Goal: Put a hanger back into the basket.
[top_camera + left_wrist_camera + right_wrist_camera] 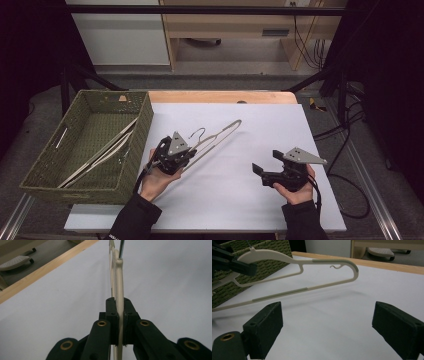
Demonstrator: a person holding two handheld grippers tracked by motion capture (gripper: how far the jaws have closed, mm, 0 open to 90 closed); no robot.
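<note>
A cream plastic clothes hanger point(216, 136) with grey grip strips and a metal hook is lifted off the white table top. My left gripper point(186, 151) is shut on its upper arm near the hook. In the left gripper view the hanger point(119, 287) runs edge-on between the closed jaws of that gripper point(120, 315). In the right gripper view the hanger point(307, 277) hangs in the air with its shadow on the sheet. My right gripper point(265, 164) is held open to the right of the hanger, and in its own view it point(327, 327) holds nothing.
A green woven basket point(140, 131) stands at the left of the table with other cream hangers point(102, 150) lying in it. The white sheet point(260, 200) covers a wooden table top point(220, 96). Beyond the far edge are cabinets, cables and floor.
</note>
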